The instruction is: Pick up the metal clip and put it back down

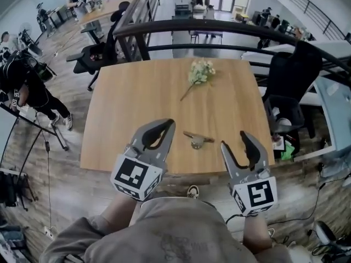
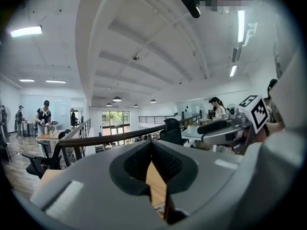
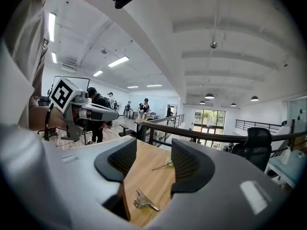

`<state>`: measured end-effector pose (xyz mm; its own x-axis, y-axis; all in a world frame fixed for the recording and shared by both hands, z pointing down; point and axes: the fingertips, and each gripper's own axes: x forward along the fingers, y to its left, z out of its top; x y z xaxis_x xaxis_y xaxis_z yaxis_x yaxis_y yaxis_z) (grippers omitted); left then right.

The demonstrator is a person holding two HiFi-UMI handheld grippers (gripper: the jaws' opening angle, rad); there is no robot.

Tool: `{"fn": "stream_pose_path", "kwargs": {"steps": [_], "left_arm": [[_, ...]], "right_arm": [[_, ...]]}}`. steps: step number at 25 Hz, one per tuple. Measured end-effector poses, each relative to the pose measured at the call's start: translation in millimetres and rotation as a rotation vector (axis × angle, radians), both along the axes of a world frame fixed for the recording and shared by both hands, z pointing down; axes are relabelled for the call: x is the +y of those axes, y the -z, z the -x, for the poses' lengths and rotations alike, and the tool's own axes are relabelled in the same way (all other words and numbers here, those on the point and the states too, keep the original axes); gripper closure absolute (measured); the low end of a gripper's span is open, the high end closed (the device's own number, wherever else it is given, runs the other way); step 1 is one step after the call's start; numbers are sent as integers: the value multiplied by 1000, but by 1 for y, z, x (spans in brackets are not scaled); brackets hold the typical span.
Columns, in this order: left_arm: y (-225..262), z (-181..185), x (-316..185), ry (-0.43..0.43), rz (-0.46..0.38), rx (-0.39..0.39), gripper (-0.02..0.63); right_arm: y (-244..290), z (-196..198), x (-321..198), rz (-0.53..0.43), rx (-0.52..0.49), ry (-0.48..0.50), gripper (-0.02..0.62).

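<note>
The metal clip (image 1: 197, 139) lies flat on the wooden table (image 1: 131, 108), near the front edge and between my two grippers. Left of it, my left gripper (image 1: 169, 124) is held above the table with its jaws closed tip to tip and nothing in them. To the clip's right, my right gripper (image 1: 235, 141) stands open and empty. In the right gripper view the clip (image 3: 144, 201) shows on the wood low between the spread jaws of the right gripper (image 3: 153, 150), untouched. The left gripper view looks out level over the left gripper (image 2: 151, 145), whose pads meet.
A sprig of pale flowers (image 1: 200, 73) lies at the table's far middle, and it shows as flowers (image 3: 168, 164) beyond the clip. A black railing (image 1: 219, 29) runs behind the table. Black chairs (image 1: 293, 73) stand right and at far left. People stand at left (image 1: 24, 86).
</note>
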<state>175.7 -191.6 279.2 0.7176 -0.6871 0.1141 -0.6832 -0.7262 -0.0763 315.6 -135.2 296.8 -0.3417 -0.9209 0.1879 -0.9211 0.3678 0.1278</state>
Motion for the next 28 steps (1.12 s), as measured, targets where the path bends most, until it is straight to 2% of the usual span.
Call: {"fn": "stream_pose_path", "kwargs": {"steps": [8,13,20,28], "left_arm": [[-7,7,-6,112,16,-22,604],[-7,11,-7,131,9,-24,604],[-15,44,-4,149,55,-24,604],[-48,62,-17,154,125,-68,604]], "right_arm": [[-7,2,-21,6,6,123,383],[-16,13,-28,10,14,173,383],[-24,37,-28,48,27,164,383],[-72,50,-37,168,106,136,383]]}}
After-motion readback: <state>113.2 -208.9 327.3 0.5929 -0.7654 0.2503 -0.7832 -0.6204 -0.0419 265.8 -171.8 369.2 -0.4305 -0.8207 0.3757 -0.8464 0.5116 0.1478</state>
